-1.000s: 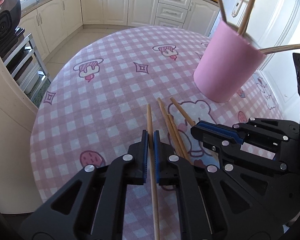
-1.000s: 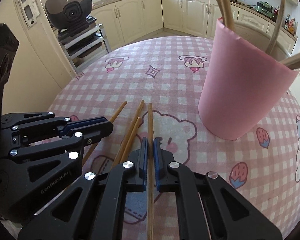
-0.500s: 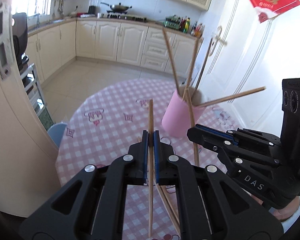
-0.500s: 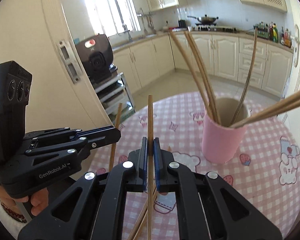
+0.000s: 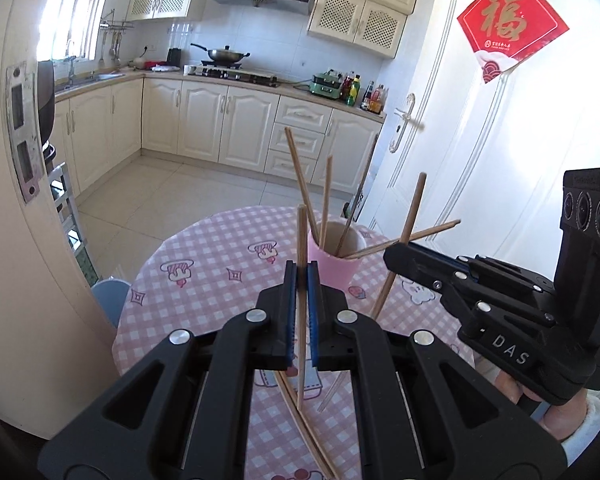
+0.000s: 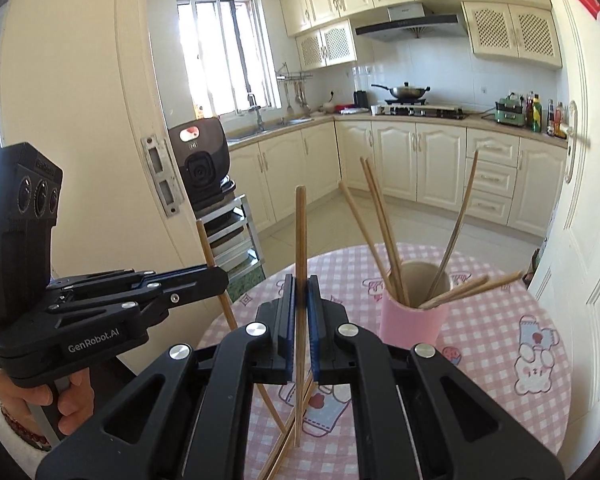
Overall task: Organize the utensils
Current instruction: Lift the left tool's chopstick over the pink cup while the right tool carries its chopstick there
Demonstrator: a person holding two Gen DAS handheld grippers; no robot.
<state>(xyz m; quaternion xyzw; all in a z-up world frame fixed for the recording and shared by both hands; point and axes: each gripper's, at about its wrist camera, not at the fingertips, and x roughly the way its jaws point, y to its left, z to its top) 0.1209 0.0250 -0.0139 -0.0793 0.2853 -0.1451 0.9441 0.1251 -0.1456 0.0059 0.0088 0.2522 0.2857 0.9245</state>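
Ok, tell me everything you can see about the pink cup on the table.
The pink cup is a plain cylinder, apparently paper or plastic, with a pale beige inside. It stands upright on the pink checked tablecloth, open end up. Several wooden chopsticks stand in it, leaning out over its rim in different directions. Neither gripper touches it.

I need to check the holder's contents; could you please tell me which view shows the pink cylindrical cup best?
The right wrist view: the pink cylindrical cup stands unobstructed. In the left wrist view, the cup sits partly behind the gripper fingers.
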